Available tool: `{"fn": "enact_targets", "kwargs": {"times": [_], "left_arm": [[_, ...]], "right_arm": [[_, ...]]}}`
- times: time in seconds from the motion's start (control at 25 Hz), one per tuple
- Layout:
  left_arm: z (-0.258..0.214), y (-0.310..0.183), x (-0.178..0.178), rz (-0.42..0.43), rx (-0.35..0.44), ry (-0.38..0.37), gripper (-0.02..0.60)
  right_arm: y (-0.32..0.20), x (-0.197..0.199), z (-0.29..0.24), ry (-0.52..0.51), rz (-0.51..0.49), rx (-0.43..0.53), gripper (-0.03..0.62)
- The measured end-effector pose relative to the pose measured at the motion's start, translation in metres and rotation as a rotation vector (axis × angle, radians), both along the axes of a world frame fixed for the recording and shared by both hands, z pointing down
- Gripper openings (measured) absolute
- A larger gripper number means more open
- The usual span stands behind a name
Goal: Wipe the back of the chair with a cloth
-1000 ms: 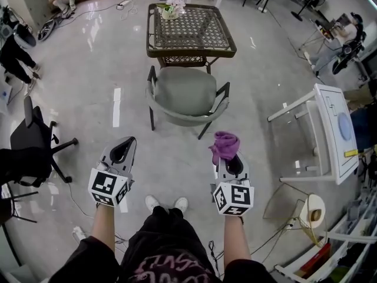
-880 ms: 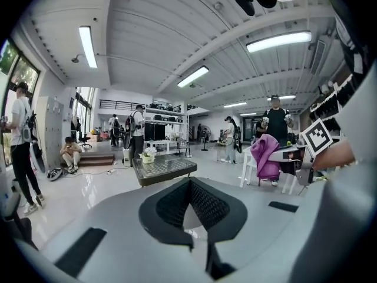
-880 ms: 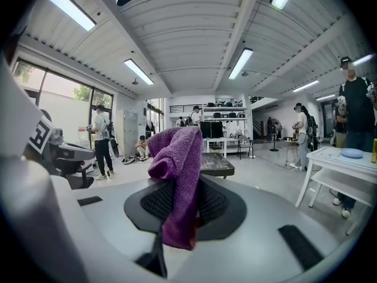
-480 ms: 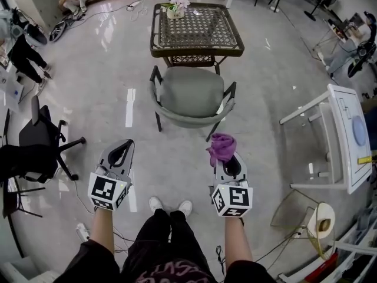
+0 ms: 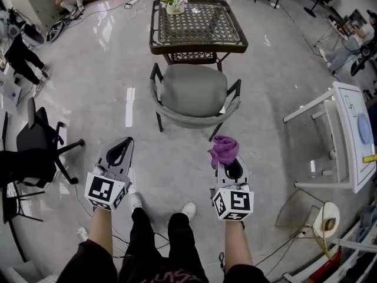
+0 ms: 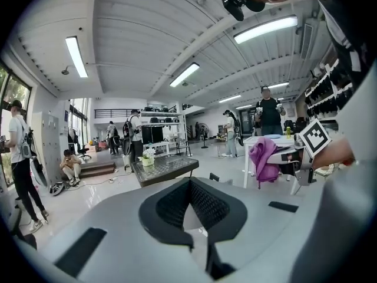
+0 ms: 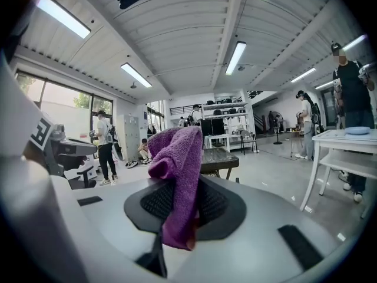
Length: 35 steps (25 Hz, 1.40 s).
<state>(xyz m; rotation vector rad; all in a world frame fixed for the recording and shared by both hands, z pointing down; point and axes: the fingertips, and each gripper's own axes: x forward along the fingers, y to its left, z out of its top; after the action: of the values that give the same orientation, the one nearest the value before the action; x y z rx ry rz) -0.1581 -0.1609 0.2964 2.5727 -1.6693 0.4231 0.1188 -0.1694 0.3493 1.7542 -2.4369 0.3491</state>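
A grey-green armchair (image 5: 194,93) stands ahead of me on the floor, its curved back rail (image 5: 194,121) on my side. My right gripper (image 5: 227,161) is shut on a bunched purple cloth (image 5: 224,149), a short way in front of the chair's back and to its right. In the right gripper view the cloth (image 7: 177,158) drapes over the shut jaws of the right gripper (image 7: 182,200). My left gripper (image 5: 122,151) hangs level with it at the left, shut and holding nothing; in its own view the left gripper (image 6: 189,204) shows meeting pads, with the cloth (image 6: 263,158) off to the right.
A wicker table with a glass top (image 5: 197,25) and a flower pot (image 5: 175,6) stands just beyond the chair. A black office chair (image 5: 35,137) is at my left, a white table (image 5: 347,140) at my right. Cables lie near my feet (image 5: 188,209). People stand far off.
My feet have gone from side by side to a stride, and the view has shifted so the chair sits a little further right. Both grippers keep their pose, the cloth still held.
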Motion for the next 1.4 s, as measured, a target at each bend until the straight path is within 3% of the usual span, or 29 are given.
{"fn": "enact_targets", "kwargs": {"times": [0.16, 0.36, 0.72, 1.12, 1.4], "left_arm": [[0.021, -0.015, -0.017, 0.022, 0.016, -0.015, 0.009], [0.057, -0.029, -0.035, 0.035, -0.002, 0.033, 0.009], [0.123, -0.041, -0.062, 0.042, 0.006, 0.039, 0.009], [0.193, -0.055, -0.076, 0.063, 0.047, 0.040, 0.009], [0.237, -0.068, -0.101, 0.025, 0.060, 0.080, 0.009]], "right_arm": [[-0.010, -0.017, 0.021, -0.001, 0.019, 0.005, 0.095], [-0.019, -0.036, 0.051, 0.011, 0.027, 0.003, 0.095], [-0.032, -0.064, 0.110, 0.026, 0.027, 0.009, 0.095], [-0.050, -0.099, 0.168, 0.042, 0.013, 0.048, 0.095], [-0.062, -0.126, 0.199, 0.026, 0.001, 0.077, 0.095]]}}
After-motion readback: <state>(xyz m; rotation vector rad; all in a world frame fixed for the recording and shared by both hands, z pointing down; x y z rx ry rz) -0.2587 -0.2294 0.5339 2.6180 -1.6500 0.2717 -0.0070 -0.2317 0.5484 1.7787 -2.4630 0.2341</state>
